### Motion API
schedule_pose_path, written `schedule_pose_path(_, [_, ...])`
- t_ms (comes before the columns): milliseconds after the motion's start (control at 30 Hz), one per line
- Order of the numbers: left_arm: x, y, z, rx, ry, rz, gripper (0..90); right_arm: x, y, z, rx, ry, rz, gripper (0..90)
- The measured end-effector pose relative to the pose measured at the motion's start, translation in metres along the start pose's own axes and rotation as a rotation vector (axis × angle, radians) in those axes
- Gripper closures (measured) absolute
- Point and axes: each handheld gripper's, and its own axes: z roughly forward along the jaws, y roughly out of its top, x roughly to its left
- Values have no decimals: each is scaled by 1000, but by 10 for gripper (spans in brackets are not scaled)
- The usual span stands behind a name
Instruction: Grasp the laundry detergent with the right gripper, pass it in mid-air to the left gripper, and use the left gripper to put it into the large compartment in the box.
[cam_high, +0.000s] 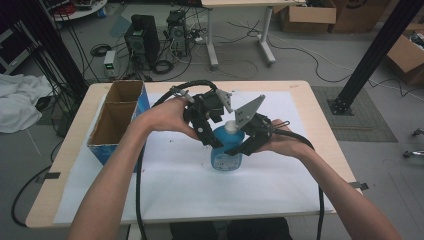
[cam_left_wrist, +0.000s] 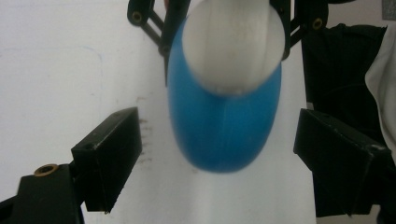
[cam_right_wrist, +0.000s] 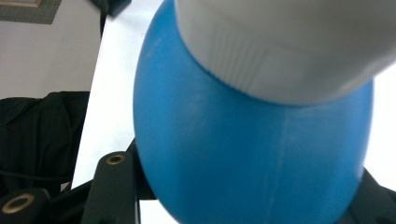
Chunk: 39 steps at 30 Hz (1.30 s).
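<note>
- The blue bottle with its white cap stands upright on the white sheet near the middle of the surface.
- The right tongs are clamped on the bottle's body, probably to steady it.
- The left tongs stand apart, jaws either side of the cap and clear of it, apparently lined up to grip it.
- An open cardboard box sits well apart at the left.

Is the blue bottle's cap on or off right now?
On. The white cap sits on top of the blue bottle, which the right gripper clamps around its body.
</note>
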Motion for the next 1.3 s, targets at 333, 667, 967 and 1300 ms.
schedule_pose_path(333, [1, 7, 8, -23, -1, -4, 166, -1, 0, -1, -10, -7, 12, 455])
schedule_pose_path(667, [3, 8, 17, -31, -17, -16, 192, -1, 0, -1, -14, -4, 22, 455])
schedule_pose_path(967, [4, 9, 19, -30, -18, -12, 243, -1, 0, 0, -6, -7, 22, 455])
schedule_pose_path(1300, [4, 9, 20, -32, -19, -14, 301, -1, 0, 1, -1, -11, 25, 455])
